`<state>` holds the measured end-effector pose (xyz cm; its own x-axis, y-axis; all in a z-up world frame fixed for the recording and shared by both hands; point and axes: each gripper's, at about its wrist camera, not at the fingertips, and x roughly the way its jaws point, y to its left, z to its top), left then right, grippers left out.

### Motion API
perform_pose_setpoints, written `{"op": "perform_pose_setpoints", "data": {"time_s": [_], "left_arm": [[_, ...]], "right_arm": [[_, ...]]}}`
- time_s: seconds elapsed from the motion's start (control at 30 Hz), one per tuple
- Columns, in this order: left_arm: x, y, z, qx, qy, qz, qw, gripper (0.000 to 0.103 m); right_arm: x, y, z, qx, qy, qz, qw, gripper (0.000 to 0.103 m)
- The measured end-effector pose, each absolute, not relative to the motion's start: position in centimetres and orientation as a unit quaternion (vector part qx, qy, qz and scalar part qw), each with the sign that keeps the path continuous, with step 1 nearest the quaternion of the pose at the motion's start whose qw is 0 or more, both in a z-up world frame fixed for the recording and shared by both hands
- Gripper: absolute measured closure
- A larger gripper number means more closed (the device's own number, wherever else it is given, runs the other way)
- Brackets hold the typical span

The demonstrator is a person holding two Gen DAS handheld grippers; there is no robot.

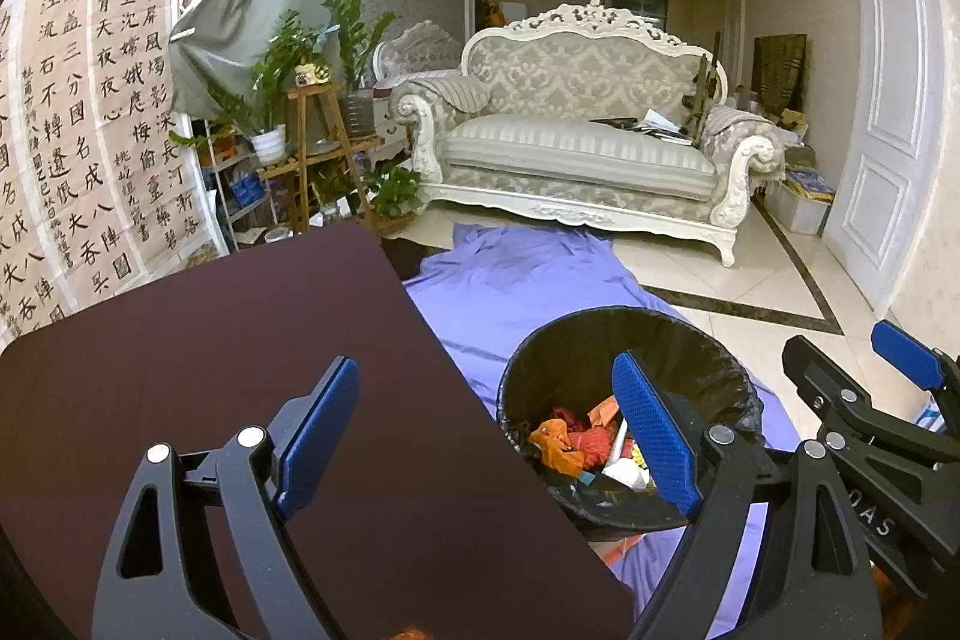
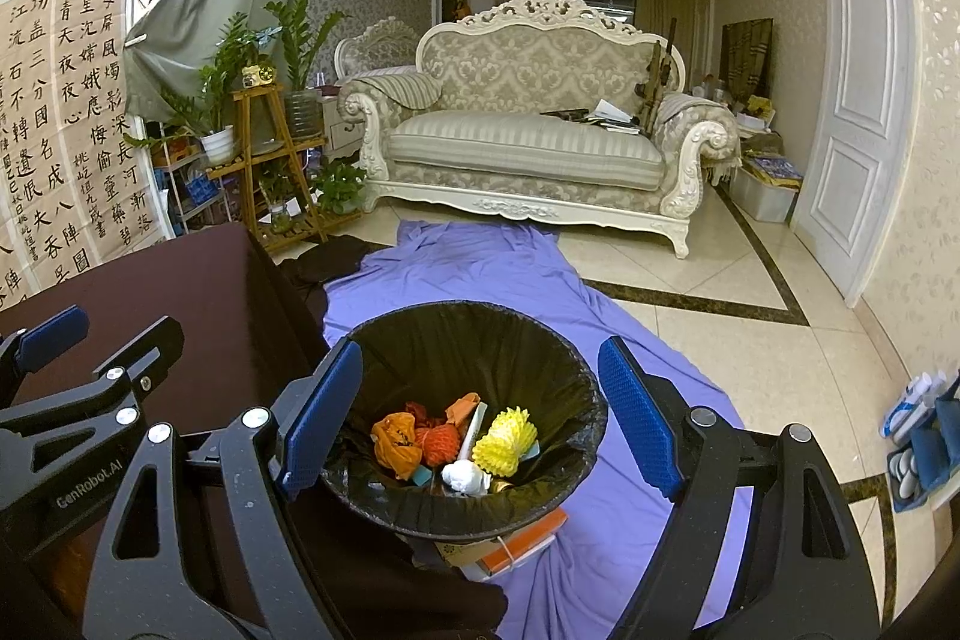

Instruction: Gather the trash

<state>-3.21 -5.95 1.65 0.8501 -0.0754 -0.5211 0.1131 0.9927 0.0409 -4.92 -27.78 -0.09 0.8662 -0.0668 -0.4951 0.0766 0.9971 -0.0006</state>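
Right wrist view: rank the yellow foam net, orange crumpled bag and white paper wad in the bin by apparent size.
1. Yellow foam net and orange crumpled bag: look alike, not ranked.
2. White paper wad, smallest.

Cut off at the lower left edge of the left wrist view: the dark table, near side out of frame. Partly hidden behind the right blue pad of the left gripper: the trash bin and its trash, pieces too jumbled to name. Under the bin in the right wrist view, mostly covered: an orange box. At the right edge, cropped and too small to identify: a blue holder with white items. Cut by the left edge: calligraphy sheets. On the sofa, small unclear papers
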Motion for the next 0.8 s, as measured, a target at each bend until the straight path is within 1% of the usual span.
{"op": "perform_pose_setpoints", "data": {"time_s": [0.47, 0.63, 0.8], "left_arm": [[-3.1, -8.2, 1.8, 0.026, 0.275, -0.064, 0.959, 0.020], [-2.8, -7.8, 1.8, 0.027, 0.278, -0.048, 0.959, 0.019], [-1.9, -5.6, 1.3, 0.017, 0.300, -0.029, 0.953, 0.019]], "right_arm": [[-5.2, -27.9, -0.1, 0.010, 0.258, -0.037, 0.966, 0.024], [-5.4, -27.6, -0.1, 0.007, 0.258, -0.036, 0.965, 0.024], [-5.3, -26.8, -0.4, 0.002, 0.264, -0.028, 0.964, 0.024]]}}
